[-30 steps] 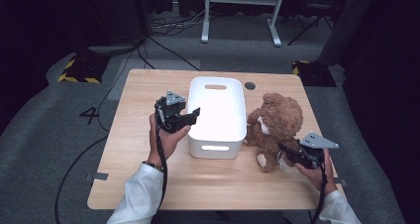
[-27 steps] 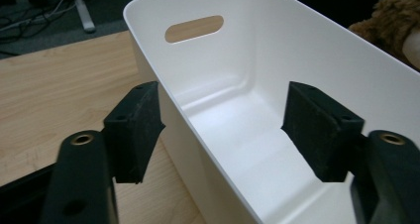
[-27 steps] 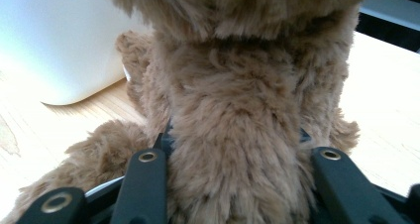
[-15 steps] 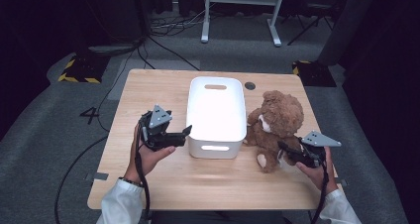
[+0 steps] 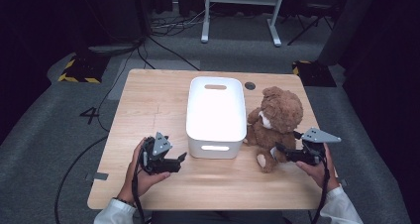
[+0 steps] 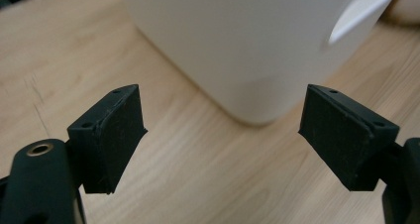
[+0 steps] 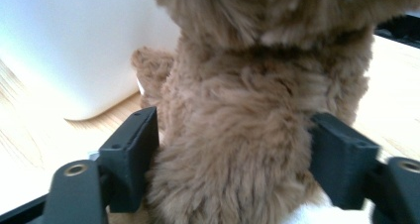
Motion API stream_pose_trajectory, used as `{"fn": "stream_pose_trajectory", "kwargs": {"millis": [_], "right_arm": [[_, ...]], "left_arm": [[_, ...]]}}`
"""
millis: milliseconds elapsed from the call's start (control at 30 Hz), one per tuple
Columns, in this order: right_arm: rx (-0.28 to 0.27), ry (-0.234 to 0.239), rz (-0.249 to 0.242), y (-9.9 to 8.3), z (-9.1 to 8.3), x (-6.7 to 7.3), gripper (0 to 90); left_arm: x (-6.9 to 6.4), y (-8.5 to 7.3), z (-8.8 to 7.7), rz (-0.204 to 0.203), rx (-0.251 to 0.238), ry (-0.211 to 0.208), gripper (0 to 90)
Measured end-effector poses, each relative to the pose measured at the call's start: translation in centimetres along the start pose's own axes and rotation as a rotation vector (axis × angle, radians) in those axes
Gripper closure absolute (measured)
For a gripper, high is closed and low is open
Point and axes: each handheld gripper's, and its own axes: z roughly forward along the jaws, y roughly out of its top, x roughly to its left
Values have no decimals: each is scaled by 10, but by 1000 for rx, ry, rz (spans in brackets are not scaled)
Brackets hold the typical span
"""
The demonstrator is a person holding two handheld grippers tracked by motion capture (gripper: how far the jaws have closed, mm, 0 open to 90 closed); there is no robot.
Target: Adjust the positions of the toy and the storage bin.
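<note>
- Brown plush fills the space between the jaws of our right gripper (image 7: pixel 233 159): the teddy bear (image 7: pixel 257 100) sits upright on the wooden table (image 5: pixel 148 100), and our jaws stand wide on either side of its lower body, the fur brushing both pads, not yet squeezed as far as we can tell.
- We judge the step in hand to be the grasp on the bear, presumably to lift it into the white bin (image 5: pixel 216 116).
- From our right gripper (image 5: pixel 289 154) in the high view, the bear lies straight ahead and partly inside the jaws; the bin stands beyond it, to the left, just beside the bear's arm.
- Our left gripper (image 5: pixel 171 163) rests low near the table, jaws wide and empty, with the bin's near corner (image 6: pixel 257 50) just ahead of the pads and not touched.
- Next we need to close the right jaws firmly on the soft body, then lift high enough to clear the bin's rim.
</note>
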Motion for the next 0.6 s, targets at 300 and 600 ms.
{"fn": "stream_pose_trajectory", "kwargs": {"millis": [300, 600], "right_arm": [[14, 16, 12, 11, 5, -8, 196], [10, -21, 32, 10, -3, -19, 191]], "left_arm": [[0, -31, 24, 13, 115, -30, 179], [7, -42, 31, -6, 155, -52, 168]]}}
